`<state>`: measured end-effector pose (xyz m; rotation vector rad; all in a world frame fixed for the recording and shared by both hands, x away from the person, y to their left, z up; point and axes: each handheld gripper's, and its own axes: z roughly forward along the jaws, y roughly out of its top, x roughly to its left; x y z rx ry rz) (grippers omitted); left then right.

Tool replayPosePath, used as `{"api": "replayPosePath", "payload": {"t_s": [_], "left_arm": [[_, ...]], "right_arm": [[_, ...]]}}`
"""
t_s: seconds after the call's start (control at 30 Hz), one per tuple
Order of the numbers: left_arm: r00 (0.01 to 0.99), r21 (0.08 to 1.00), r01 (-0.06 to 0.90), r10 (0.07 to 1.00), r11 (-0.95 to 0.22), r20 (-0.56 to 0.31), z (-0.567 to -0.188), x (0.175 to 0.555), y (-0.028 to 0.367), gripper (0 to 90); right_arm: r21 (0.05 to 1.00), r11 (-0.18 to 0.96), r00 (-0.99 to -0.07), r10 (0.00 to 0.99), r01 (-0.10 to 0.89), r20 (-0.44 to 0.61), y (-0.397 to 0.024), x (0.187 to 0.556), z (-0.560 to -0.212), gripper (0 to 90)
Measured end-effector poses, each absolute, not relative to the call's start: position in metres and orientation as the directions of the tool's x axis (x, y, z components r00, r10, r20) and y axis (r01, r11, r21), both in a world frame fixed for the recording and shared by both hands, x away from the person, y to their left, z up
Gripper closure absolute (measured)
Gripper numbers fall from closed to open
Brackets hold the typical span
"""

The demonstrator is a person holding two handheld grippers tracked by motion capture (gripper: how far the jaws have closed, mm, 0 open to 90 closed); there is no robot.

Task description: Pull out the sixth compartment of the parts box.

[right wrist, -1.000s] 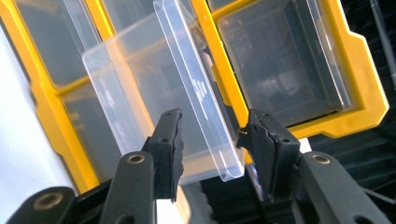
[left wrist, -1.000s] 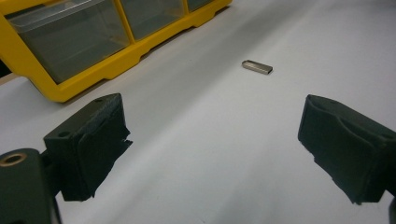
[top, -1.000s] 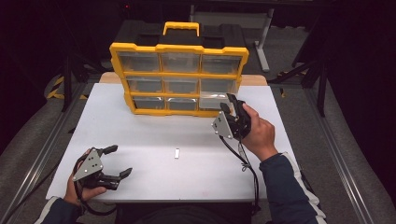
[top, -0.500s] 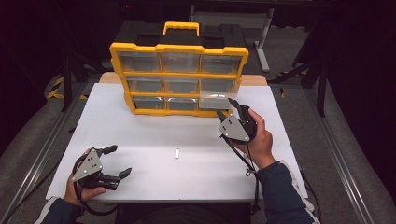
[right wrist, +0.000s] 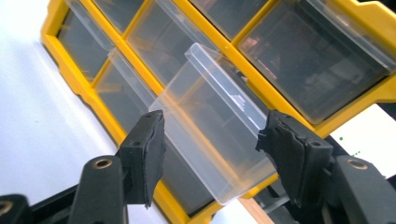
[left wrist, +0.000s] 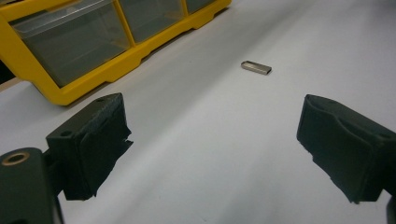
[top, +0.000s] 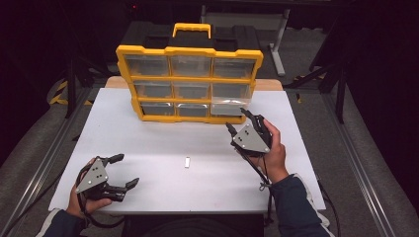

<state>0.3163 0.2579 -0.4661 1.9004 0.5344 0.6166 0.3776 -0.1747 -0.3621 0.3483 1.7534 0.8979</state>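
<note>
A white tabletop carries the scene, and at its far edge you have the yellow organizer standing upright with its nine clear drawers facing you, so every compartment can be reached from the front. Its bottom-right drawer juts out of the frame, partly pulled and tilted, its open top toward you, which reads as a compartment made ready to receive something. Your right hand-held gripper sits just in front of that drawer; its jaws have just been opening and now stand apart on either side of the clear plastic wall without pressing it, so it looks like a release after the pull rather than a grip. Your left hand-held gripper rests low at the near left corner of the tabletop, jaws wide and empty, aimed across the bare surface, seemingly parked and waiting its turn. Smallest of all, the silver USB stick lies flat and alone in the middle of the tabletop, well apart from both grippers and from the organizer, likely the item bound for the opened drawer.
</note>
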Motion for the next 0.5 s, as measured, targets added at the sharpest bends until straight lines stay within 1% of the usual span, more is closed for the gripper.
{"api": "replayPosePath", "payload": {"t_s": [0.5], "left_arm": [[0.767,0.922,0.084,0.615,-0.379,0.182,-0.466,0.314,0.259,9.8]], "right_arm": [[0.76,0.622,-0.459,0.628,-0.188,-0.628,-0.17,0.375,-0.373,35.4]]}}
